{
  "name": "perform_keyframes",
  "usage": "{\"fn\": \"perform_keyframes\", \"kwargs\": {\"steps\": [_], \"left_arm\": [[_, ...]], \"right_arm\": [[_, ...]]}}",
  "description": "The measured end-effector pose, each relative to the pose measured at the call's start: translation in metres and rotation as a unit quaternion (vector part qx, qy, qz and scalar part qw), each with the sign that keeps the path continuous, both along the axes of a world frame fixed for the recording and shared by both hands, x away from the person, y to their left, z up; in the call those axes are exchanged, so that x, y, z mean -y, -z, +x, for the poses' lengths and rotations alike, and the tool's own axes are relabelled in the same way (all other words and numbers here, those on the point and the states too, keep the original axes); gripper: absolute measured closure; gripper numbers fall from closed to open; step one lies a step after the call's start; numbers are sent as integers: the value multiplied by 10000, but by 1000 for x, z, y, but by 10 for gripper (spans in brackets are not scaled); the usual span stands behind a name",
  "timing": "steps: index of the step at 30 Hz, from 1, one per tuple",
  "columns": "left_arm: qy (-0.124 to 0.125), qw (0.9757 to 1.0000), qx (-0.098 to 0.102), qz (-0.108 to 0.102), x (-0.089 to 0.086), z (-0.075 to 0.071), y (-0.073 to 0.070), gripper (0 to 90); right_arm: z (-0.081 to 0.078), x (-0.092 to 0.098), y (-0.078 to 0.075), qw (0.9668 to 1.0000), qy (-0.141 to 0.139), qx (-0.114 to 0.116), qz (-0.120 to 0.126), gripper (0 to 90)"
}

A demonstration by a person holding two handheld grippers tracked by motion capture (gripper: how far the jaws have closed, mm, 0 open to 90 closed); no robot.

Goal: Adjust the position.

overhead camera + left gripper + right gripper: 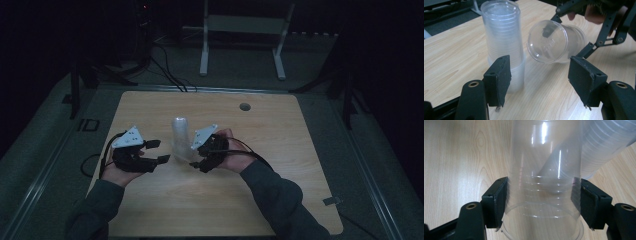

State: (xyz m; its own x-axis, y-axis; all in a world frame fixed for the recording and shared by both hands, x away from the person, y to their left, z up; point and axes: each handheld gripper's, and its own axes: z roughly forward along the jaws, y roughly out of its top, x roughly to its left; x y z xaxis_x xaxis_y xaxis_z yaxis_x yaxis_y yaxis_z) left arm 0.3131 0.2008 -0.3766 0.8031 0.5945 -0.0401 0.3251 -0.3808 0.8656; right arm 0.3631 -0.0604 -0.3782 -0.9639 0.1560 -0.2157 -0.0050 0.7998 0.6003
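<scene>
The left gripper [159,151] is hovering just left of the cup stack [180,135], its jaws standing partly spread with nothing between the pads; from the left gripper view the left-hand pad is sitting in front of the stack's lower wall, and contact there cannot be confirmed. The cup stack [504,42] is standing upright on the bench [260,145], mouths down, presumably kept as the supply from which cups are being taken one at a time. Just right of the stack, a single clear cup [554,41] is being held tilted on its side, base pointing toward the left gripper, lifted clear of the stack; that posture suggests it is being offered for a handover or simply carried off for placing. The right gripper [197,159] is pinching this cup [545,187] across its body near the rim, pads pressing on opposite walls. The grip appears firm enough to hold without visibly crushing the thin plastic.
</scene>
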Motion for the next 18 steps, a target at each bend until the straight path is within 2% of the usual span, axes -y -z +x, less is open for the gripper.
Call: {"fn": "perform_keyframes", "kwargs": {"steps": [8, 9, 14, 18], "left_arm": [[142, 9993, -7, 342, 1, 0, 0, 353], [175, 9991, 3, 388, 2, 1, 0, 358], [262, 9982, -12, 539, 4, 1, 1, 358], [325, 9966, -32, 752, 7, 1, 2, 358]], "right_arm": [[0, -4, 1, 9995, -202, -21, -252, 308], [0, -5, 2, 9989, -254, -35, -402, 308], [0, -6, 3, 9981, -306, -30, -537, 309], [0, -7, 1, 9975, -360, 8, -613, 309]]}}
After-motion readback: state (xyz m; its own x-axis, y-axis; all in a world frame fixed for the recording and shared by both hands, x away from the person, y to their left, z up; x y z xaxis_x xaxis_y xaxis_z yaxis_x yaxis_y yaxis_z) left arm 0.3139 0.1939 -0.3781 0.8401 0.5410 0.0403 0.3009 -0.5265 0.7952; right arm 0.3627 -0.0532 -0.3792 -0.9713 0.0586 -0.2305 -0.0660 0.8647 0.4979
